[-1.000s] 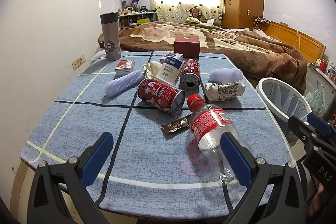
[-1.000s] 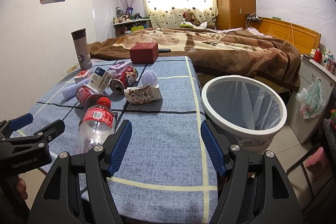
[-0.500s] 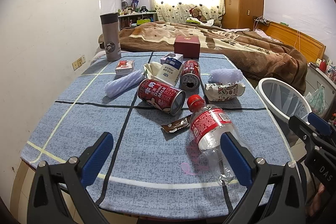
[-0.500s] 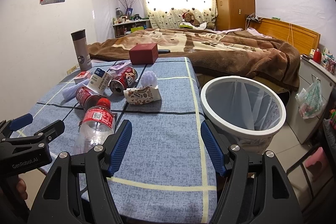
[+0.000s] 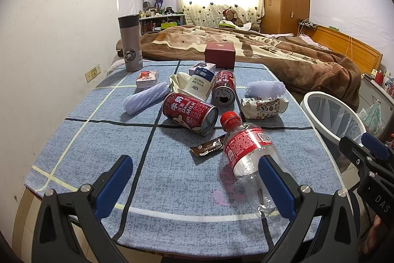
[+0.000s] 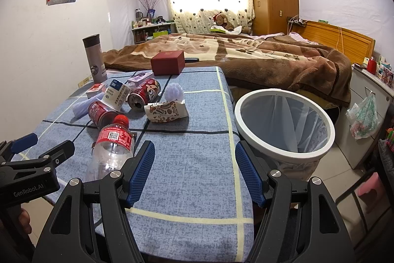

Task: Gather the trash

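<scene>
Trash lies on the blue checked tablecloth (image 5: 103, 147): a clear plastic bottle (image 5: 248, 152) with red cap and label, two red milk cans (image 5: 189, 113) (image 5: 223, 88), a brown wrapper (image 5: 208, 146), a crumpled patterned paper cup (image 5: 263, 106), a white carton (image 5: 199, 83) and foam sleeves (image 5: 145, 100). The white trash bin (image 6: 283, 125) stands right of the table. My left gripper (image 5: 194, 186) is open, near the table's front edge, its right finger beside the bottle. My right gripper (image 6: 194, 171) is open and empty over the table's front right part.
A grey thermos (image 5: 130, 43), a dark red box (image 5: 220, 54) and a small red-white pack (image 5: 147, 77) stand at the table's far side. A bed with a brown blanket (image 6: 258, 58) lies behind. A plastic bag (image 6: 364, 117) hangs on a cabinet right of the bin.
</scene>
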Tool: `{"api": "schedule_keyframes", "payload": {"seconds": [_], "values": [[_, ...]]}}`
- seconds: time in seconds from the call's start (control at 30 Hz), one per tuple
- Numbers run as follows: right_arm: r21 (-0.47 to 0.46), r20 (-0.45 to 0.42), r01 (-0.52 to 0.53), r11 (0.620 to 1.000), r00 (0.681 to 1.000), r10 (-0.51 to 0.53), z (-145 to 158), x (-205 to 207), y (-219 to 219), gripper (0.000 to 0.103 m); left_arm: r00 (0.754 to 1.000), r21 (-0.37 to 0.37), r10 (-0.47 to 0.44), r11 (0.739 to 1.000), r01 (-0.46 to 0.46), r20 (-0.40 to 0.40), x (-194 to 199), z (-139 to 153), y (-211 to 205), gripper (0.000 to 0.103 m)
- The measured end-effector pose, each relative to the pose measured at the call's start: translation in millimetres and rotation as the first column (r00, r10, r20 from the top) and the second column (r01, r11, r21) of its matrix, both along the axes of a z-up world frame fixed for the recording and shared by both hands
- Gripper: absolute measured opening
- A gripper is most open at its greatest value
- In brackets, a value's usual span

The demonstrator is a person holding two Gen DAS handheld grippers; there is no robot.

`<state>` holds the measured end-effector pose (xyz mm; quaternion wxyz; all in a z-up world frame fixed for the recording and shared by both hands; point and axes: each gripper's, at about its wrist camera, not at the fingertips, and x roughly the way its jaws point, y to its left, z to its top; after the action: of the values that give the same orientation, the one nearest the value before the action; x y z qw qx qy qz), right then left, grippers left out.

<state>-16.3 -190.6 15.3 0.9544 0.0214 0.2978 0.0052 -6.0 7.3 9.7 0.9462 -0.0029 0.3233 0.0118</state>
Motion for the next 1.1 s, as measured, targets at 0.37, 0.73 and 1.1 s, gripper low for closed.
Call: {"api": "schedule_keyframes", "payload": {"seconds": [0.37,0.73,1.1], "values": [[0.020,-0.011,-0.022,1.000,1.000,0.022,-3,3,2,0.069,1.000,-0.011,0.031,0.999,-0.031,0.001,2,2,17,0.103],[0.061,-0.039,-0.222,0.973,0.974,0.224,-16,13,45,0.069,0.996,0.004,0.082,0.997,-0.082,-0.038,10,-9,66,0.103],[0.065,-0.134,-0.311,0.948,0.939,0.317,-29,40,81,0.069,0.995,-0.080,0.053,0.995,-0.059,-0.086,27,-17,90,0.103]]}}
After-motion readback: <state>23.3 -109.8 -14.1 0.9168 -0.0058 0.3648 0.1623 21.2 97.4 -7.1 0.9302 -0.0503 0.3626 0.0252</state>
